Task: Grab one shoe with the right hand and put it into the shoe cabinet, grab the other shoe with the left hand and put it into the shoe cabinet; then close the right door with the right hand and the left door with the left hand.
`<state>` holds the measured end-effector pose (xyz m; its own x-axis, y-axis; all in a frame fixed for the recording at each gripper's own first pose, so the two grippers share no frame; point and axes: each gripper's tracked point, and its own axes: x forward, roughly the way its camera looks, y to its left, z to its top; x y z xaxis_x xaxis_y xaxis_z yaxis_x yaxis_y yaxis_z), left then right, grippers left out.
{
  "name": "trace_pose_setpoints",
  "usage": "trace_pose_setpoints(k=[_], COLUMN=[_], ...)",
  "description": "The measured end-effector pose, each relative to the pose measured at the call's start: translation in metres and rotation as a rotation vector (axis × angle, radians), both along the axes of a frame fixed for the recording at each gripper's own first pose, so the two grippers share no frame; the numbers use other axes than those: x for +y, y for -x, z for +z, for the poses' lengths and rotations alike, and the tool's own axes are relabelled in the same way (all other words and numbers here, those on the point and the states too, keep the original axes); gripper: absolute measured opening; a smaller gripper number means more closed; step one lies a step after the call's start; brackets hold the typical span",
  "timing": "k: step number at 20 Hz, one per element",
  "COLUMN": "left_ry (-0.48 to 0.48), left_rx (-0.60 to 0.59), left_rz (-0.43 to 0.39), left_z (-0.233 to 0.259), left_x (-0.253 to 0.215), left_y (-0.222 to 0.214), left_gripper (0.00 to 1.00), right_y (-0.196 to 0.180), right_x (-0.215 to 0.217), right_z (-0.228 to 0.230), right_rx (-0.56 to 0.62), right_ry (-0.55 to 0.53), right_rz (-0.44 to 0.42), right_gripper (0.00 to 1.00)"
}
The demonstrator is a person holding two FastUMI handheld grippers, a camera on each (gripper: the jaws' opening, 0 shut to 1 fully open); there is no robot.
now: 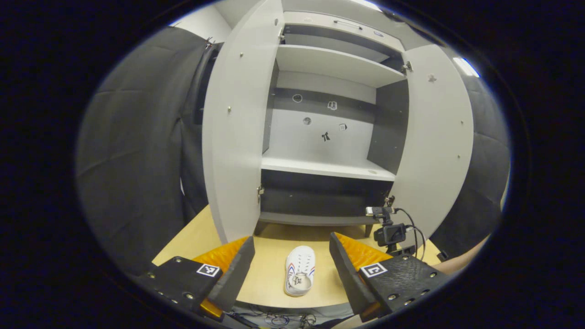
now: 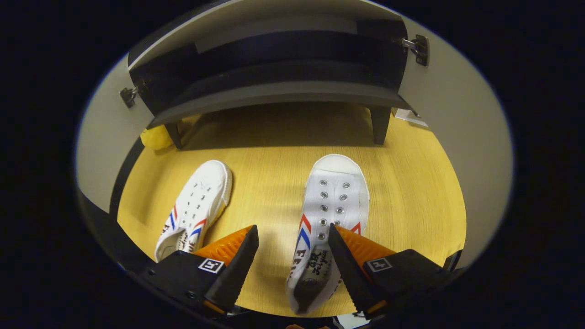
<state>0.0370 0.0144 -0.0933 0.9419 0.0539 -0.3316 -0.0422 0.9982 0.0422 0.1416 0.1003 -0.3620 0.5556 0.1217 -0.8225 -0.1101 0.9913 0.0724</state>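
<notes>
Two white canvas shoes with red and blue stripes lie on the wooden table in front of the shoe cabinet. In the right gripper view, one shoe [image 2: 333,201] lies toe-forward between my right gripper's [image 2: 292,235] fingers; the gripper is open and low over the shoe's heel end. The other shoe [image 2: 196,205] lies to its left. In the left gripper view, my left gripper [image 1: 291,242] hangs open higher up, with one shoe [image 1: 300,269] far below between its fingers. The cabinet [image 1: 327,167] stands with both doors [image 1: 235,132] wide open and its shelves bare.
A small camera on a stand with cables [image 1: 390,233] sits on the table by the cabinet's right door [image 1: 438,146]. A yellow object [image 2: 155,137] lies under the cabinet's left corner. The cabinet stands on short legs [image 2: 381,123]. Black padded wall [image 1: 137,151] flanks the cabinet.
</notes>
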Motion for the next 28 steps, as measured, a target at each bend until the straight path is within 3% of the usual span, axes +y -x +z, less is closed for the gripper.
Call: trace_pose_setpoints(k=[1,2,4,7,9,10,11,12,16,17,22,28], left_ry=[-0.019,-0.032,-0.039,-0.039,-0.043,-0.047,-0.050,-0.051,-0.038,-0.038,-0.043,-0.060], left_rx=[0.003,0.010,0.031,0.045,0.046,0.043,0.040,0.040,0.053,0.048,0.025,0.006], left_rz=[0.001,0.004,0.018,0.051,0.069,0.077,0.083,0.088,0.097,0.093,0.065,-0.019], left_z=[-0.001,-0.003,-0.007,-0.010,-0.009,-0.009,-0.009,-0.010,-0.021,-0.020,-0.015,-0.006], left_x=[-0.002,-0.003,-0.002,0.002,0.002,0.002,0.001,-0.001,-0.009,-0.010,-0.011,-0.015], left_y=[-0.002,-0.004,-0.009,-0.016,-0.020,-0.021,-0.023,-0.024,-0.026,-0.027,-0.027,-0.031], left_gripper=[0.95,0.95,0.95,0.95,0.95,0.94,0.92,0.95,0.95,0.95,0.97,0.95], right_y=[-0.003,-0.004,-0.004,-0.009,-0.009,-0.010,-0.007,-0.011,-0.003,-0.005,-0.005,0.016], right_x=[0.004,0.005,-0.001,-0.020,-0.020,-0.020,-0.021,-0.020,-0.020,-0.021,-0.024,-0.033], right_z=[-0.005,-0.013,-0.017,-0.019,-0.019,-0.018,-0.015,-0.013,-0.006,-0.013,-0.004,0.020], right_rx=[-0.004,0.008,0.006,-0.015,-0.009,0.000,0.009,0.003,0.027,0.043,0.037,-0.033], right_ry=[0.013,0.044,0.153,0.303,0.276,0.251,0.228,0.190,0.038,0.007,-0.031,-0.081], right_rz=[0.009,0.037,0.044,-0.011,-0.045,-0.035,-0.026,-0.024,-0.009,-0.029,-0.015,-0.062], right_gripper=[0.96,0.92,0.94,0.80,0.25,0.31,0.31,0.22,0.22,0.07,0.02,0.02])
